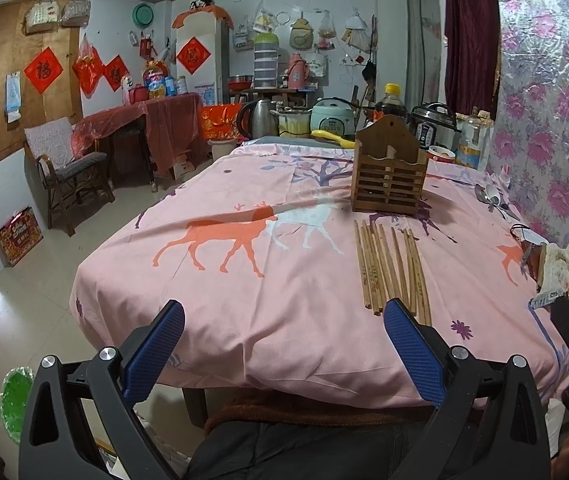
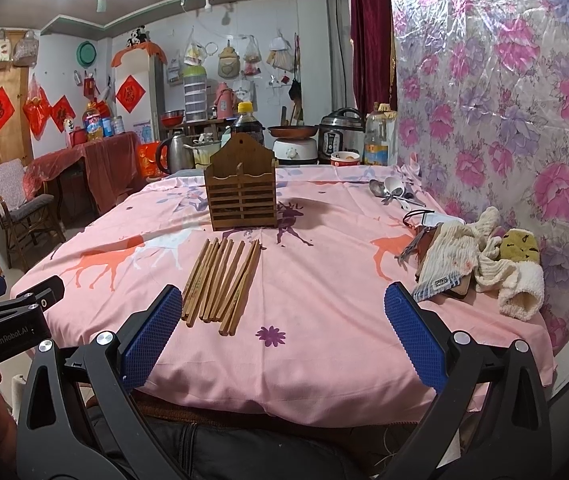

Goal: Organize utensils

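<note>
1. The left hand-held gripper (image 1: 284, 354) is wide open and holds nothing; it hangs at the near edge of the counter (image 1: 244, 320), nearer than the wooden holder (image 1: 389, 176) and off to its left
2. The right hand-held gripper (image 2: 282, 338) is wide open too and holds nothing; it sits straight out in front of the holder, at the near edge
3. The chopsticks (image 2: 224, 284) lie flat in a loose bunch between the right gripper and the holder, with their near ends close to its left finger
4. I think the first job is picking up chopsticks. To do it well, go low, pinch only one or a few near the middle so they do not tip, then stand them up and drop them into a slot in the holder
5. The cloth is soft and bumpy, so sticks may roll
6. The spoons (image 2: 390, 192) lie to the right of the holder, a bit farther back, near the flower wall
7. A pile of rags (image 2: 484, 256) sits right of the holder and nearer than it
8. Behind the holder stand a kettle (image 2: 172, 156), a rice cooker (image 2: 342, 132) and bottles
9. Far left of the holder are a chair (image 2: 16, 204) and red paper signs on the wall
</note>
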Tool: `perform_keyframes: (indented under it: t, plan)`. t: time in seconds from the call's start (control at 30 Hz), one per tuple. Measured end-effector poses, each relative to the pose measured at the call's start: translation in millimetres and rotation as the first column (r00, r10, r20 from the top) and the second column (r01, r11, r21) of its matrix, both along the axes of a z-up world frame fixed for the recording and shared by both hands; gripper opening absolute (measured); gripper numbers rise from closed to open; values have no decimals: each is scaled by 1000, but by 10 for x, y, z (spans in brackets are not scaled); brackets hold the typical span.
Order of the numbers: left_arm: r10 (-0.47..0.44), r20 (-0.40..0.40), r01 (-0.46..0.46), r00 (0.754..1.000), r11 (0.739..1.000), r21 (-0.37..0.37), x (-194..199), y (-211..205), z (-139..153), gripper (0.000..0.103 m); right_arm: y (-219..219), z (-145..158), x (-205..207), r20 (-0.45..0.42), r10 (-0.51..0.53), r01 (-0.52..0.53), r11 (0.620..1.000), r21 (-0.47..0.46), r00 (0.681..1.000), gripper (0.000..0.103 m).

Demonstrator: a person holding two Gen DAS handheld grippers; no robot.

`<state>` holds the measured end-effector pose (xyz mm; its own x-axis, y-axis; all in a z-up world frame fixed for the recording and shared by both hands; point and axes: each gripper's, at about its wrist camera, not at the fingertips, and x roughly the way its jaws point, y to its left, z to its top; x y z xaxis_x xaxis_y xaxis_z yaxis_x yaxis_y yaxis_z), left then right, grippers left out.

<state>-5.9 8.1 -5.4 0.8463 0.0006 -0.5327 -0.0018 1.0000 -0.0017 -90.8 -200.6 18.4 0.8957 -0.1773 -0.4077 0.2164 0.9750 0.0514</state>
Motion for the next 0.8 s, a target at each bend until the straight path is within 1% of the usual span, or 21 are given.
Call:
perform_keyframes:
  t: [0.13, 0.2, 0.27, 0.33, 0.4, 0.43, 0.53, 0.6, 0.63, 0.73, 0.8]
  plan:
    - [42, -30, -43, 999, 999, -19, 32, 128, -50, 98, -135, -1, 75, -11, -7, 8, 999, 39, 1000, 97]
    - [64, -48, -65, 997, 998, -17, 74, 202, -103, 98, -234, -12, 153, -32, -12, 14, 999, 47, 999, 97]
    - [86, -70, -87, 994, 996, -9, 186, 250, -160, 98, -294, -63, 260, -65, -7, 10, 999, 48, 998, 97]
    - [85, -123, -88, 989, 996, -18, 296, 301, -263, 98, -331, -197, 412, -128, 27, -20, 998, 55, 991, 97]
    - [67, -178, -72, 982, 997, -23, 373, 314, -391, 98, -360, -316, 559, -193, 81, -63, 993, 96, 978, 97]
    - [55, -205, -60, 977, 998, -18, 392, 301, -464, 98, -362, -410, 647, -234, 129, -99, 986, 135, 964, 97]
    - [11, -257, -18, 966, 999, -26, 436, 286, -591, 98, -323, -572, 789, -296, 193, -150, 975, 164, 936, 97]
    - [-21, -273, 15, 962, 1000, -27, 456, 235, -643, 98, -255, -632, 865, -321, 226, -187, 971, 147, 920, 97]
    - [-38, -272, 35, 961, 999, -15, 433, 198, -665, 98, -213, -661, 903, -331, 236, -207, 971, 122, 914, 97]
    - [-57, -260, 70, 964, 997, 44, 420, 99, -701, 98, -124, -762, 1005, -350, 220, -232, 973, 7, 910, 97]
    - [-58, -266, 77, 962, 995, 63, 468, 61, -741, 98, -65, -868, 1058, -375, 215, -247, 968, -38, 902, 97]
